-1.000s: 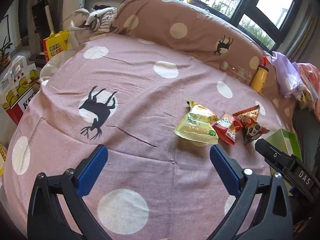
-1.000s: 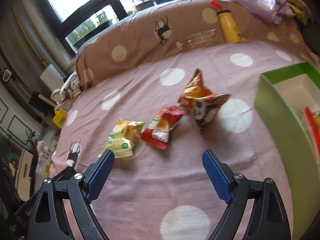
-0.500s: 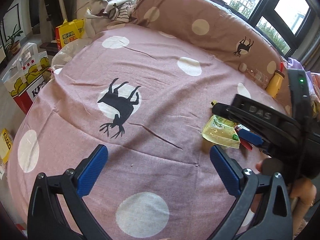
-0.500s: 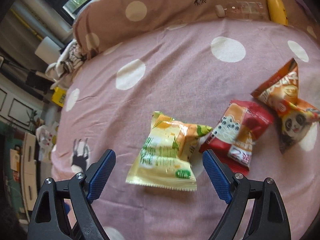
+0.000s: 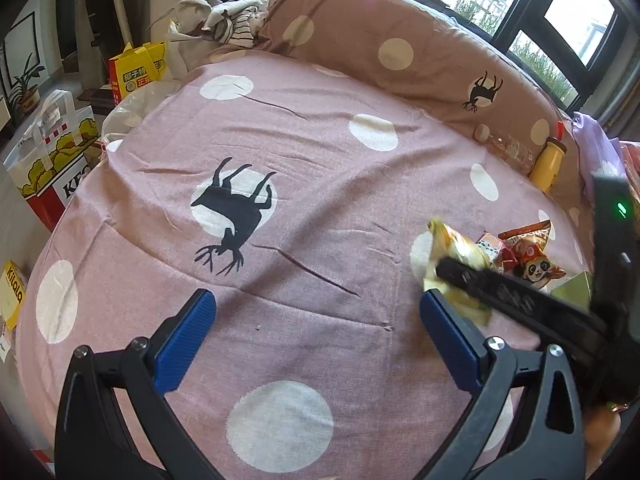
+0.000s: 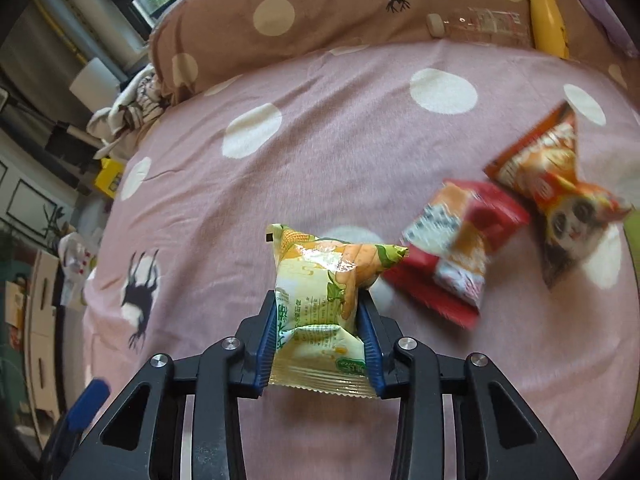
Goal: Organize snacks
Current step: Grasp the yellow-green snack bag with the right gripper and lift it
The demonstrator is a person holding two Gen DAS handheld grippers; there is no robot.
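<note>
A yellow-green snack bag (image 6: 320,280) sits between the blue pads of my right gripper (image 6: 319,305), whose jaws are closing and press on both of its sides. The bag crumples in the grip, just above the pink dotted bedspread (image 6: 320,120). To its right lie a red snack bag (image 6: 460,240) and an orange panda snack bag (image 6: 560,184). In the left wrist view my left gripper (image 5: 316,312) stands open over bare bedspread, with the right gripper's black finger across the yellow-green snack bag (image 5: 452,248) at its right. A green box's corner (image 5: 572,288) shows behind it.
A brown dotted bolster (image 5: 380,48) runs along the far side of the bed, with a yellow bottle (image 6: 546,20) and a clear plastic bottle (image 6: 480,24) lying against it. Paper bags (image 5: 52,160) and clothes (image 5: 232,20) stand off the bed's left edge.
My right gripper moved left past the panda and red bags, came down over the yellow-green snack bag and closed on it. The left gripper stayed open, roughly in place.
</note>
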